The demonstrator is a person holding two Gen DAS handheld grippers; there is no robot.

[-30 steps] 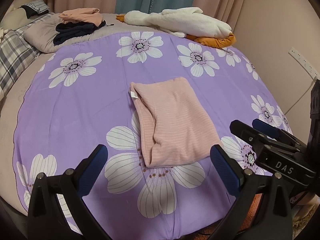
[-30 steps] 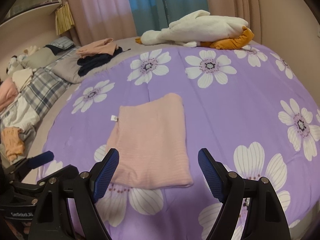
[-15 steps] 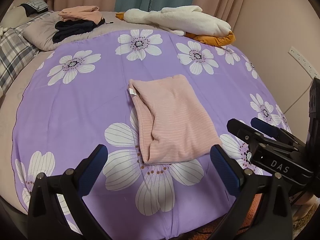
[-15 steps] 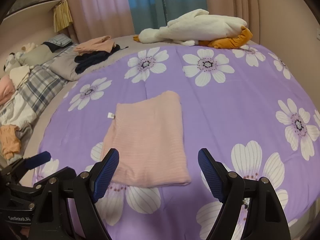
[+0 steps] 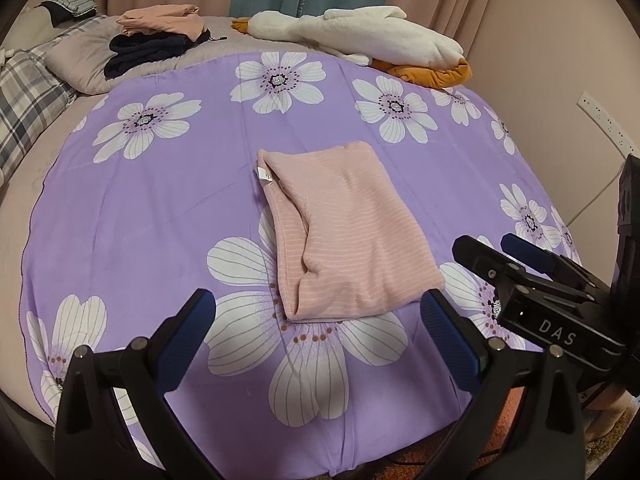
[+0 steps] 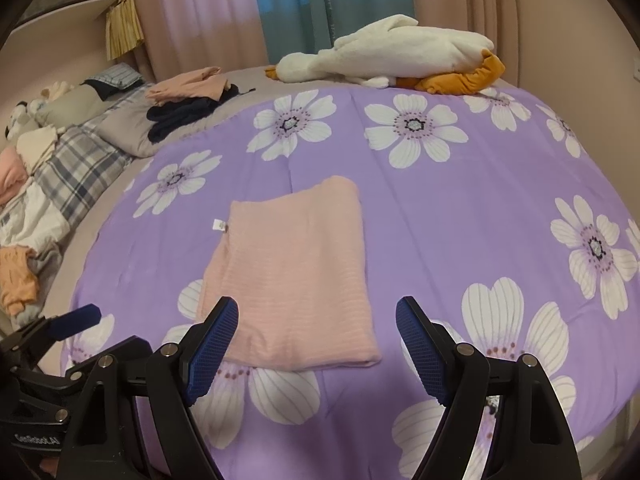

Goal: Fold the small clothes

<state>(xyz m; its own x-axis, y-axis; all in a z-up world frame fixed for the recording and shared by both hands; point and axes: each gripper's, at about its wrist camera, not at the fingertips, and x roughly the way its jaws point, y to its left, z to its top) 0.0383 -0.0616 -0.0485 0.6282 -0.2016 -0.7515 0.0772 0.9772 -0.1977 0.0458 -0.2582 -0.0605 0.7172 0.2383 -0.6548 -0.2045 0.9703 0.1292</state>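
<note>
A pink striped garment (image 5: 348,232) lies folded into a rectangle in the middle of the purple flowered bedspread (image 5: 160,208), a white tag at its far left corner. It also shows in the right wrist view (image 6: 296,276). My left gripper (image 5: 320,340) is open and empty, hovering just short of the garment's near edge. My right gripper (image 6: 318,344) is open and empty, above the garment's near edge. The right gripper also shows at the right of the left wrist view (image 5: 520,256).
A stack of folded pink and dark clothes (image 5: 156,40) lies at the far left on a grey pillow. A white and orange plush goose (image 5: 368,40) lies at the far edge. Unfolded clothes (image 6: 20,208) lie on a plaid blanket at left. A wall (image 5: 560,40) stands at right.
Both grippers have drawn back a little toward the near edge of the bed; the garment lies still and unchanged. Both stay open.
</note>
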